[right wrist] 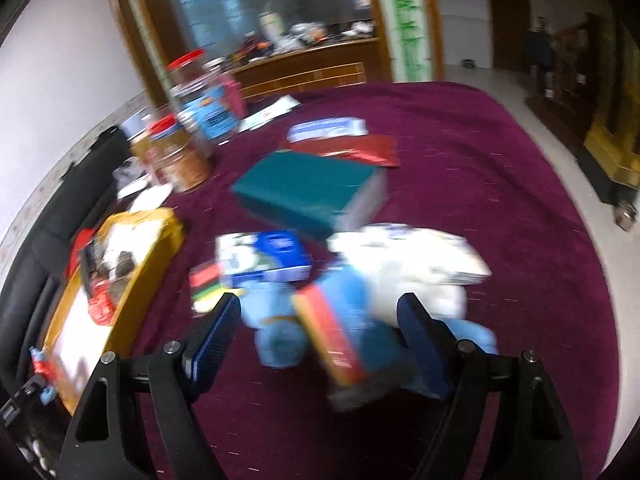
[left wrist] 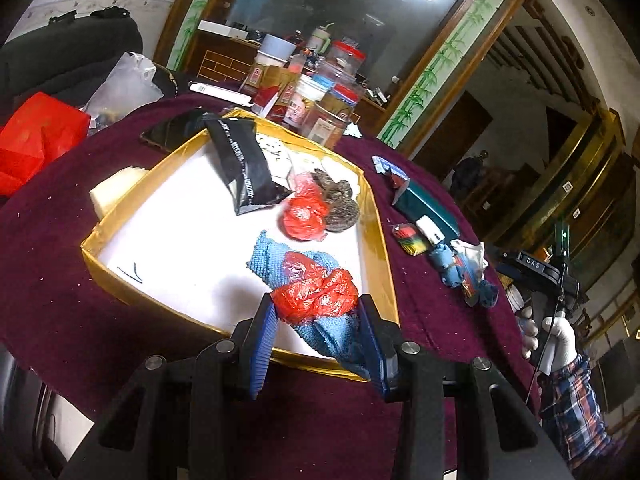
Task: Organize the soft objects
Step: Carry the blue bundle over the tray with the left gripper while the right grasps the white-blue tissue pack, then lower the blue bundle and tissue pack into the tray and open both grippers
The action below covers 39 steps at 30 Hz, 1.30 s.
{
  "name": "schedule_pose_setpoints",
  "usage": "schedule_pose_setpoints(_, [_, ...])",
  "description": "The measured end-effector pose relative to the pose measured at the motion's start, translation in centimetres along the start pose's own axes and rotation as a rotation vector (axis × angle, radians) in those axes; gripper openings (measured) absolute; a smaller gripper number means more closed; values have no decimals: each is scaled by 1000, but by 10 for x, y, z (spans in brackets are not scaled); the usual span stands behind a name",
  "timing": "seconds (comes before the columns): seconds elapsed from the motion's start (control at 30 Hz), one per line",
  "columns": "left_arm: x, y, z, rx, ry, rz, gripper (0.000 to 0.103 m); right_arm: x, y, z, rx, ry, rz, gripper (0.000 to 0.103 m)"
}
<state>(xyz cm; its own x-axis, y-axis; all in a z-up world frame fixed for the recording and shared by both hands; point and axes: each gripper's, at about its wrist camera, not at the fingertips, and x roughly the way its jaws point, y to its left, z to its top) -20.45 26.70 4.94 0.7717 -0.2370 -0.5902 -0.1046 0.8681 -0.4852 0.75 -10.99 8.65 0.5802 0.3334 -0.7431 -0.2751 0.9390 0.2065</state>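
We had the left gripper [left wrist: 316, 334] clamped on a crumpled red bag [left wrist: 316, 294] and blue cloth [left wrist: 276, 256] over the box [left wrist: 376, 236]; right gripper [right wrist: 320, 336] gaped wide, gripping nothing.

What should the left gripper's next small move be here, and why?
Probably lower the bundle a little and open. The left gripper is shut on a blue cloth with a red plastic bag, already over the white floor of the gold-rimmed box, where other soft items lie. Letting go there should put it away.

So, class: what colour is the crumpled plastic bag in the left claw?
Red plastic bag, clearest in the left wrist view.
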Motion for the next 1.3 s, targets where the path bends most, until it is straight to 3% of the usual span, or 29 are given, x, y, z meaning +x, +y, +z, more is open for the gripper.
schedule_pose_setpoints(0.13, [4, 6, 1, -13, 6, 3, 43, 28, 43, 6, -98, 60, 19, 80])
schedule_pose_setpoints(0.37, [9, 9, 2, -22, 22, 0, 43, 89, 88, 20, -278, 129, -146, 80])
schedule_pose_setpoints(0.4, [9, 9, 3, -23, 22, 1, 43, 94, 91, 20, -308, 129, -180, 71])
schedule_pose_setpoints(0.47, [9, 10, 5, -22, 23, 1, 43, 101, 91, 20, -322, 143, -220, 35])
schedule_pose_setpoints(0.6, [7, 12, 7, -16, 20, 6, 43, 78, 78, 25, -241, 82, -188, 24])
schedule_pose_setpoints(0.83, [12, 18, 14, -4, 28, 34, 43, 17, 86, 34, -197, -41, -64, 23])
schedule_pose_setpoints(1.0, [31, 19, 29, 43, 78, 103, 43, -5, 135, 25, -282, -53, 49, 24])
schedule_pose_setpoints(1.23, [71, 33, 60, 78, 155, 225, 44, -7, 214, -10, -445, -5, 175, 24])
schedule_pose_setpoints(1.3, [79, 40, 70, 70, 159, 261, 53, -3, 232, -20, -485, 12, 197, 24])
